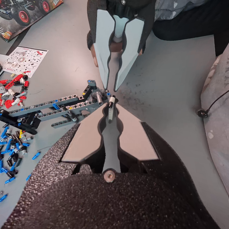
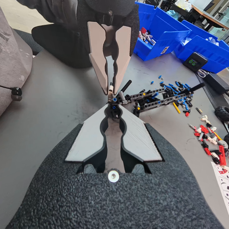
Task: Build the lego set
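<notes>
- Nearest the left wrist camera, the left gripper (image 1: 110,103) has its fingers clamped on a short grey rod (image 1: 110,114) that carries a white sleeve (image 1: 112,100) with a black pin through it.
- That rod points at the near end of the lego frame (image 1: 69,106), a long grey and black build of holed beams lying on the grey surface (image 1: 167,86).
- Opposite, the right gripper (image 1: 110,89) reaches in from the far side, its tips resting at the same end of the frame.
- From the right wrist view, the right gripper (image 2: 113,105) has its fingers closed on the black end of the frame (image 2: 161,97), where blue pins show.
- The left gripper (image 2: 110,92) in that view pinches the pale sleeve (image 2: 110,89) just above the frame's end.
- Loose blue and black pins (image 1: 11,148) lie beside the frame's far end, and a heap of red, white and black pieces (image 1: 13,91) sits near them.
- A printed sticker sheet (image 1: 24,60) lies beyond the red heap, with the set's box (image 1: 22,14) past it at the surface's corner.
- Blue bins (image 2: 173,37) stand at the back of the surface, one holding pale pieces, with a small black device (image 2: 195,62) with a lit screen in front of them.
- A black tyre (image 2: 222,113) sits at the right edge of the right wrist view.
</notes>
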A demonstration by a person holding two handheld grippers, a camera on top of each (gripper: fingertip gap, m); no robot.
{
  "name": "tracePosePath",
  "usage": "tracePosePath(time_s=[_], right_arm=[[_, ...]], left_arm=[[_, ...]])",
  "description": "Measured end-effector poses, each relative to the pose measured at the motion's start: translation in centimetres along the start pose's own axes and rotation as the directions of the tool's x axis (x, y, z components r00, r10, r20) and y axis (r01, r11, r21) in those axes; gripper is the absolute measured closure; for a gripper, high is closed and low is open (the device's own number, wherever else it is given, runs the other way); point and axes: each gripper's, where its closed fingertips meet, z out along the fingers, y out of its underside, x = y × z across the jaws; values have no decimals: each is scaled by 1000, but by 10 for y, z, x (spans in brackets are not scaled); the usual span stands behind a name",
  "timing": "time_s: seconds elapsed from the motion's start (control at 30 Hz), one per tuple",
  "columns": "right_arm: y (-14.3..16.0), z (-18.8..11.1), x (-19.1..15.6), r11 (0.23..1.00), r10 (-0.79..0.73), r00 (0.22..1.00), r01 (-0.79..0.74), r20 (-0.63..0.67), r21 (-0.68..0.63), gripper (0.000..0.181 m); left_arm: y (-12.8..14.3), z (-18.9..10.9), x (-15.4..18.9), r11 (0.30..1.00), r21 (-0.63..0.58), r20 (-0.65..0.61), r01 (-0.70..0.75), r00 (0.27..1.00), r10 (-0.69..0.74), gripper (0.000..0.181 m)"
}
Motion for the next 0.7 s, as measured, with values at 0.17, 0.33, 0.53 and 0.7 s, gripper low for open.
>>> tracePosePath(time_s=[0.17,0.33,0.53,0.7], right_arm=[[0,10,0,1000,31,999,-31,-19,-5,171],[-3,9,6,1000,20,1000,-20,-20,14,171],[-5,11,20,996,-91,994,92,56,-19,145],[9,20,28,986,-91,977,116,193,-120,132]], left_arm=[[1,0,-8,993,84,121,79,989,-89,170],[3,-3,-9,989,122,162,78,982,-97,169],[-3,-8,-8,988,155,141,-10,990,-12,160],[-4,-6,-8,986,163,117,-33,993,14,166]])
